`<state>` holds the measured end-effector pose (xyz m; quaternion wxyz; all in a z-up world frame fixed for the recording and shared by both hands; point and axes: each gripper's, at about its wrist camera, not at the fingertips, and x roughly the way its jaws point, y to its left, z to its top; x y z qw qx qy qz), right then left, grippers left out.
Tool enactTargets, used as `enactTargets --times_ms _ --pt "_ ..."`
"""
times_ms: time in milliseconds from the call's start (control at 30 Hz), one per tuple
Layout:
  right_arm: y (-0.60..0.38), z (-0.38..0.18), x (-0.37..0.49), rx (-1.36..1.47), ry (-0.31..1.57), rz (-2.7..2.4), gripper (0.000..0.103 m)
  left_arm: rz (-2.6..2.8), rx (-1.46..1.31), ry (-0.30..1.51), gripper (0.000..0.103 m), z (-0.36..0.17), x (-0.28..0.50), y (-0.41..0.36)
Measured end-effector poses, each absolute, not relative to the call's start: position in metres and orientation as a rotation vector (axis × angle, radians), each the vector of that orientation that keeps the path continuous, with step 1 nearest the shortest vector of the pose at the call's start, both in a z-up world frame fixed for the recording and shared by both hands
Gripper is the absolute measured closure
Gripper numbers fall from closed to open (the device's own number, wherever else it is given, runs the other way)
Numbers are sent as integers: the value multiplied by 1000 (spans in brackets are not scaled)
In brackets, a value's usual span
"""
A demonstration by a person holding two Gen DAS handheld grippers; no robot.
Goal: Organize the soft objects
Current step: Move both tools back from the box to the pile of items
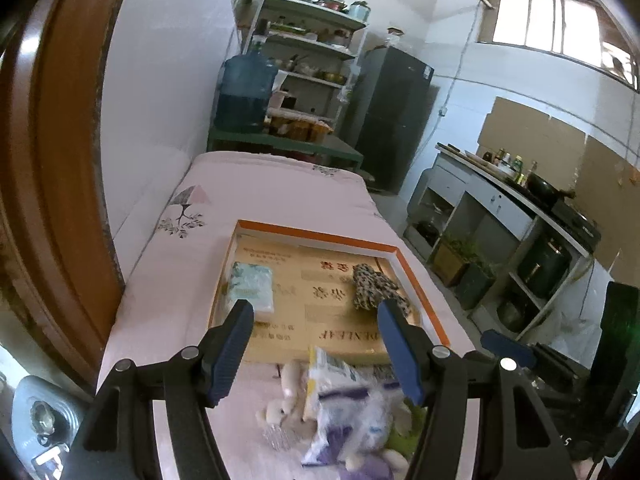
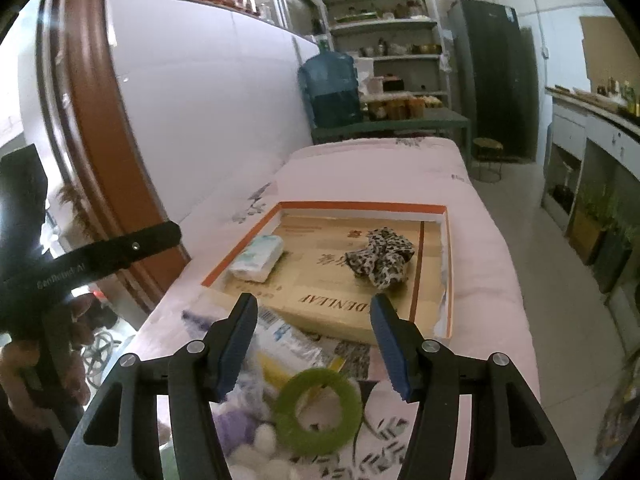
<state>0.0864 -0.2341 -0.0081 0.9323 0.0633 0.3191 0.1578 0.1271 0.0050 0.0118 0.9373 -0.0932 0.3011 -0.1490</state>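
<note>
Right gripper (image 2: pixel 316 344) hanging spread, holding nothing, over green ring (image 2: pixel 318 412) | left gripper (image 1: pixel 316 352) likewise spread above plastic packet (image 1: pixel 344 396) and plush toy (image 1: pixel 280 408) | beyond: shallow box (image 2: pixel 362 207) holding tissue pack (image 2: pixel 258 258), leopard-print cloth (image 2: pixel 380 256) | all lying on pink bedcover (image 2: pixel 480 264)

Both wrist views: close above near edge of bed (image 1: pixel 256 184), facing along it toward far shelves (image 2: pixel 384 24); shared: orange-rimmed box (image 2: pixel 360 206).
</note>
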Motion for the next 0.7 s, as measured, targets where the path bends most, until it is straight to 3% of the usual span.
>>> enactTargets --times_ms 700 --pt "-218 -3 4 170 631 354 42 -297 -171 557 39 -1 40 5"
